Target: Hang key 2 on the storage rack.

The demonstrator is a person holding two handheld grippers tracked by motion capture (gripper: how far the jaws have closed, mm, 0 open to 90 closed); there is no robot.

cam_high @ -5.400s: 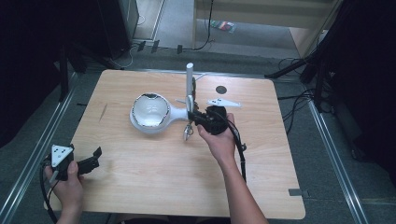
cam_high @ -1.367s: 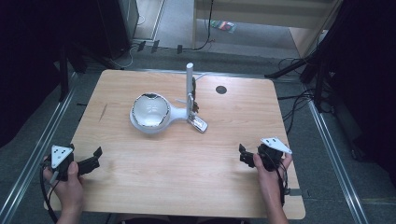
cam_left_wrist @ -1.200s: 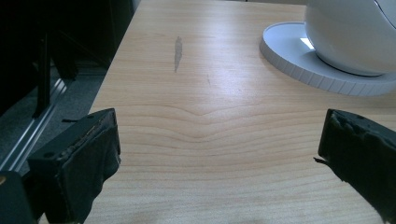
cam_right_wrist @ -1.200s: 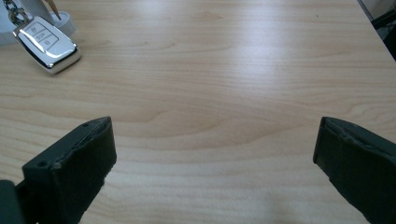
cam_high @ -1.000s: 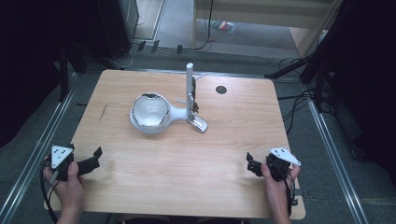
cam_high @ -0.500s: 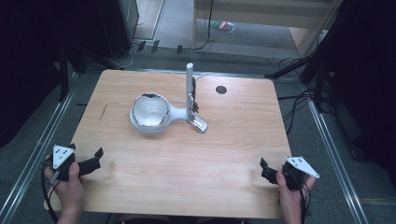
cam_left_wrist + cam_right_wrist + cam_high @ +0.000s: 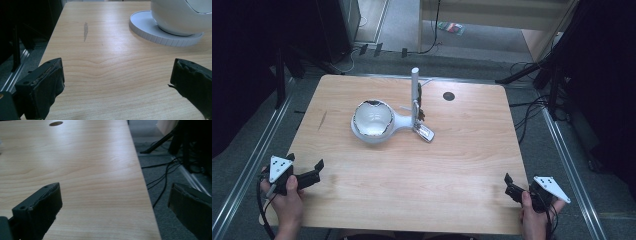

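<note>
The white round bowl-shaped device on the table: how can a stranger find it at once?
Start at the light wooden table. Left of its middle sits the white round bowl-shaped device on a flat ribbed white base, with a white upright post beside it. Nothing else there is round and hollow.

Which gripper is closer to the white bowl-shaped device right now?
Left. The left gripper sits at the table's near left corner, below and left of the white bowl-shaped device. The right gripper is at the near right corner, farther off. Both are open, holding nothing.
</note>
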